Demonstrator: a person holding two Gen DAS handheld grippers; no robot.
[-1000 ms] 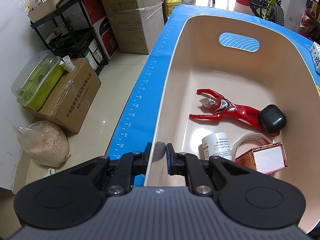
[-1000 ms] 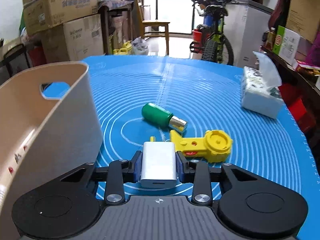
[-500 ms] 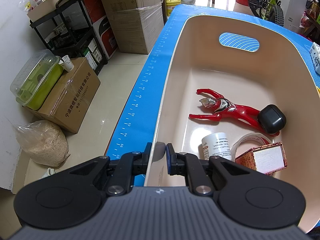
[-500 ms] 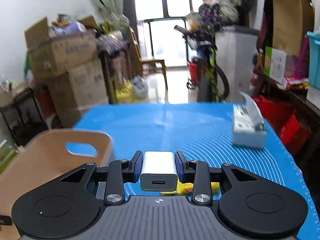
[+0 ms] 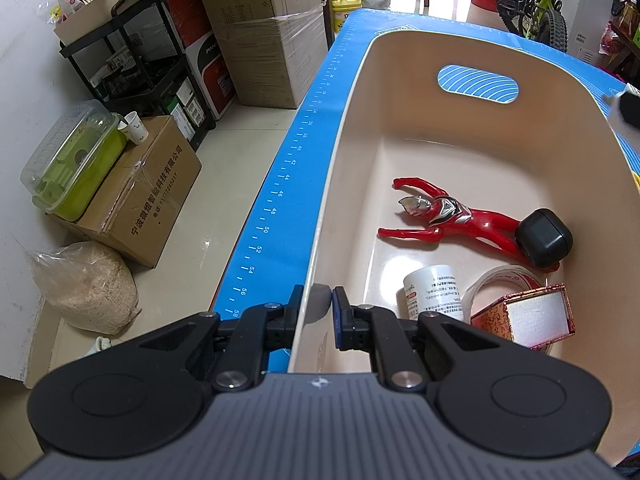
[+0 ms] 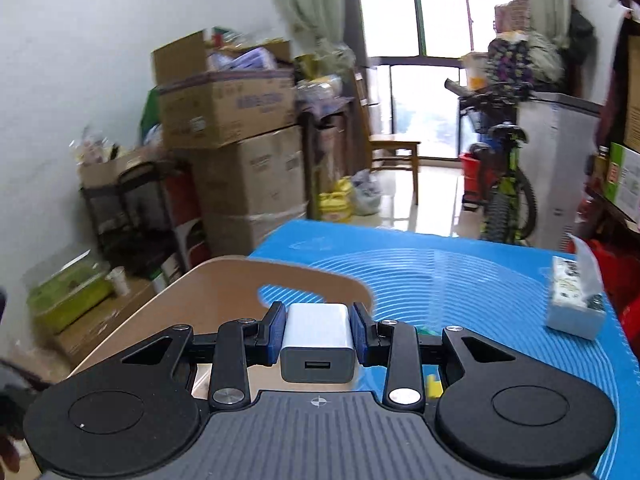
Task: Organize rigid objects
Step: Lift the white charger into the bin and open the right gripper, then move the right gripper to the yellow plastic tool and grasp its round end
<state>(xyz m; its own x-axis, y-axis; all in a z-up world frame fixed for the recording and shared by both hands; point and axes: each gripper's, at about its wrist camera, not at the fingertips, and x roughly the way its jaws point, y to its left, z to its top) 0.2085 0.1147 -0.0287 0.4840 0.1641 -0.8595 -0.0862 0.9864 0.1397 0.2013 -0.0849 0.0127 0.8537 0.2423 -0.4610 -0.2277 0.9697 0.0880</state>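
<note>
The left tongs (image 5: 317, 307) pinch the near-left rim of the beige bin (image 5: 340, 184) on the blue-matted bench (image 5: 288, 184); the right tongs (image 6: 318, 330) clamp a white charger (image 6: 318, 340) (USB port facing the camera) above the bin's far end.

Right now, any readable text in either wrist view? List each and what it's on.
"宁波微煜智能科技有限公司": brown carton on the floor.
"空气净化器": tall cardboard box.
"36" to "58", even numbers: ruler scale on the blue mat edge.
White bottle label, boxes in the right wrist view: too small or blurred.
</note>
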